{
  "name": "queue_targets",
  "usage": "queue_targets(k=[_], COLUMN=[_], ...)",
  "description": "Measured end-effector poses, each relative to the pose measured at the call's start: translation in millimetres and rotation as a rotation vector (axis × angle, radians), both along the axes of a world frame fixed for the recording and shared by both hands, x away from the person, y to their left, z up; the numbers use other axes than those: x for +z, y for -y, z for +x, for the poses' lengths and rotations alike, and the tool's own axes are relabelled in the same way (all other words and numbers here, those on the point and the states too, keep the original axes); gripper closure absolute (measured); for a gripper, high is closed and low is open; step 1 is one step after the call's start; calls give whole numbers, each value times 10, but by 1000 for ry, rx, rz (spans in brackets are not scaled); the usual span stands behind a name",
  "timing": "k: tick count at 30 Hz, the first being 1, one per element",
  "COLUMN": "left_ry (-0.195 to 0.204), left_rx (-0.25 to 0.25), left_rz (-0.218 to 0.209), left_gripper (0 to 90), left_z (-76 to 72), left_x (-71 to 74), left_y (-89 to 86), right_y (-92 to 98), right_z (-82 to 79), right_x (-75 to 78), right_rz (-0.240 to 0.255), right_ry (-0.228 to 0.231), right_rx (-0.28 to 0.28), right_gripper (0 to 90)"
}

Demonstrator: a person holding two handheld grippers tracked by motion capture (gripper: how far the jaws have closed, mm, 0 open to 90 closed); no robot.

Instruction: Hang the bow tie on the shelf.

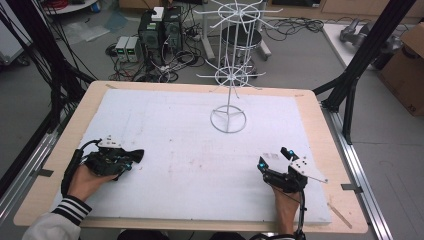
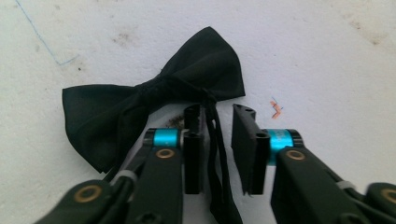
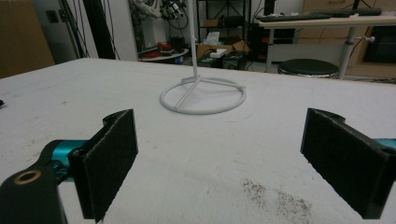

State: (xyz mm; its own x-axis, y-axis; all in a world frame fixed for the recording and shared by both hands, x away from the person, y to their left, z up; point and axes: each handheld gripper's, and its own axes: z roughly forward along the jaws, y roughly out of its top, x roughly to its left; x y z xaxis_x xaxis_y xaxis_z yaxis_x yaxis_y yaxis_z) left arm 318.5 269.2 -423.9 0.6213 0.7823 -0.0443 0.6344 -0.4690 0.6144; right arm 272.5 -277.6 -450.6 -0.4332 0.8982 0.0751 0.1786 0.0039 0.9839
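Jaws of your left gripper [image 2: 219,140] stand partly apart, with the thin black strap [image 2: 215,154] of the bow tie [image 2: 154,100] running down the gap between them; whether the pads already pinch it is hard to judge, so log it as not yet clamped. The bow tie lies flat on the white foam mat [image 1: 200,150], just beyond the jaw tips at 12 to 10 o'clock in the left gripper view, and at about 8 o'clock on the table in the high view.

Your right gripper [image 1: 274,162] rests at 4 o'clock on the mat, jaws spread wide and holding nothing.

White wire rack [image 1: 229,75] stands at 12 o'clock, arms bare.

Progress: early. Grasp not confirmed; lifting and hanging the tie on the rack are still to do, as a guess. No containers on the table.
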Motion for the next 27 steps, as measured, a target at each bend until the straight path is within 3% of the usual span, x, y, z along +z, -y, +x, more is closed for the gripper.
queue_targets(k=[4, 17, 21, 27], left_ry=[-11, 31, 86, 136], left_rx=[9, 18, 15, 22], left_rz=[-10, -35, -115, -166], left_gripper=[841, 862, 861, 861], left_z=[19, -10, -33, -59], left_x=[-9, 41, 98, 147], left_y=[-8, -29, -69, -89], right_y=[-1, -2, -3, -3], right_z=[1, 4, 3, 3], right_x=[0, -2, -2, -2], right_rz=[-3, -12, -11, -13], right_ry=[1, 10, 10, 11], right_rx=[1, 3, 2, 1], right_gripper=[100, 100, 99, 99])
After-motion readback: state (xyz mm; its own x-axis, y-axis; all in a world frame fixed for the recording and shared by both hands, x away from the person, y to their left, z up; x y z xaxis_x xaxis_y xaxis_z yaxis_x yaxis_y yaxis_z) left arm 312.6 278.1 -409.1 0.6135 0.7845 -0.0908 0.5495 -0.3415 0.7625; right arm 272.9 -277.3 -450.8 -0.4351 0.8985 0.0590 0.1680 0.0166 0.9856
